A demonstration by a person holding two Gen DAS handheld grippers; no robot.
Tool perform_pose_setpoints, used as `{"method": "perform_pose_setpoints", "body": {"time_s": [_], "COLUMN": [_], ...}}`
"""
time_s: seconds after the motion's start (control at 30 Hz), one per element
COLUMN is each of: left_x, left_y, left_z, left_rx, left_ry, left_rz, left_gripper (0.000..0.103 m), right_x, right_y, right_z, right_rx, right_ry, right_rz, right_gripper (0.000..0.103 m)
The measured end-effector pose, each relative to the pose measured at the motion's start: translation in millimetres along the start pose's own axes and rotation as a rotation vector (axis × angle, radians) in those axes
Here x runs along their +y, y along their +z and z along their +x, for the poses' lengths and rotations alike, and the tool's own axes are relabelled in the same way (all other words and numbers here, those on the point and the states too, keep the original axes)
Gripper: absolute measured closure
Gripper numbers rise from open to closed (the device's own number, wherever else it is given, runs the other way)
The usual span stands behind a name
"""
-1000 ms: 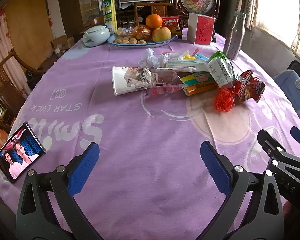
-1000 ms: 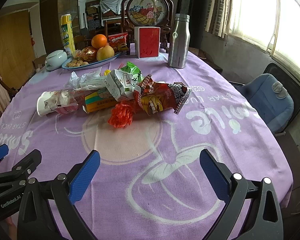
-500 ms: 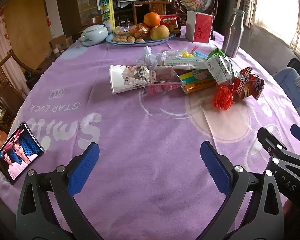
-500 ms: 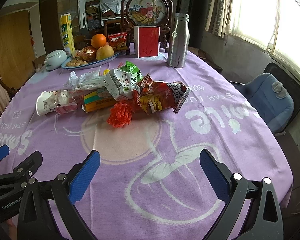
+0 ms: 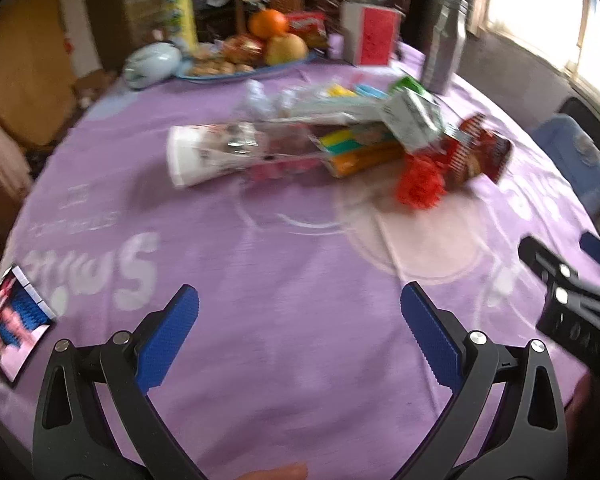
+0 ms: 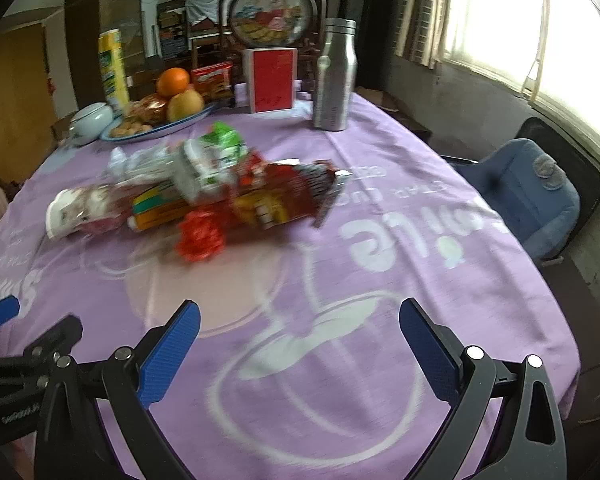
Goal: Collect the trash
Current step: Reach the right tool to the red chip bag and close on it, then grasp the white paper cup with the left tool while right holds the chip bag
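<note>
A heap of trash lies mid-table on the purple cloth: a tipped white paper cup (image 5: 204,156) (image 6: 70,210), an orange and green carton (image 5: 360,152) (image 6: 160,210), a white and green milk carton (image 5: 412,118) (image 6: 204,166), a red crinkled ball (image 5: 420,184) (image 6: 200,236) and a red snack bag (image 5: 480,156) (image 6: 284,196). My left gripper (image 5: 299,320) hovers open near the front edge, well short of the heap. My right gripper (image 6: 299,326) is also open, empty, and short of the snack bag. Both views are blurred.
At the back stand a fruit plate (image 5: 240,70) (image 6: 160,126), a steel bottle (image 5: 444,40) (image 6: 336,76), a red box (image 5: 374,34) (image 6: 272,78), a yellow canister (image 6: 114,66) and a white lidded bowl (image 5: 152,64). A phone (image 5: 14,328) lies front left. A blue chair (image 6: 528,196) stands right.
Both grippers have swung forward and slightly left toward the heap, which now looks nearer and blurred. Jaws stay open; nothing on the table has moved.
</note>
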State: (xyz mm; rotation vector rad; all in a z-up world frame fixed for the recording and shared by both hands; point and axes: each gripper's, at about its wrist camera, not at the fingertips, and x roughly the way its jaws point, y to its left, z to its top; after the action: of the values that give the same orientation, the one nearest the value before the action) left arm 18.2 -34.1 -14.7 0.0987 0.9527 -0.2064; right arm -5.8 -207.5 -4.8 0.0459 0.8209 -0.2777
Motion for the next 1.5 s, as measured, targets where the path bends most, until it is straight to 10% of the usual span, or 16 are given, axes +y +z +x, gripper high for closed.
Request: {"method": "perform_pose_setpoints", "body": {"time_s": [0.17,0.57,0.87,0.93,1.07,1.5], "left_x": [-15,42,46,46,48,15], "left_y": [26,96,95,94,92,69], "left_z": [8,17,34,37,41,59], "left_rx": [0.107,-0.023,-0.072,-0.055,-0.026,0.055], "left_ry": [-0.259,-0.419,-0.28,-0.296,-0.387,-0.351], "left_rz": [0.099,0.002,0.051,0.046,-0.014,0.075], "left_gripper": [0.006,0.006,0.006,0.006,0.006,0.006], "right_x": [-25,1,34,32,15,-32], "right_y": [22,81,99,96,86,58], "right_z": [11,70,108,108,107,36], "right_rx": [0.007,0.101,0.133,0.132,0.176,0.041], "right_ry": [-0.002,0.157,0.069,0.073,0.08,0.168], "right_rz": [0.018,-0.011,-0.081,-0.073,-0.031,0.078], "right_gripper": [0.005,0.005,0.006,0.012,0.063,0.076]}}
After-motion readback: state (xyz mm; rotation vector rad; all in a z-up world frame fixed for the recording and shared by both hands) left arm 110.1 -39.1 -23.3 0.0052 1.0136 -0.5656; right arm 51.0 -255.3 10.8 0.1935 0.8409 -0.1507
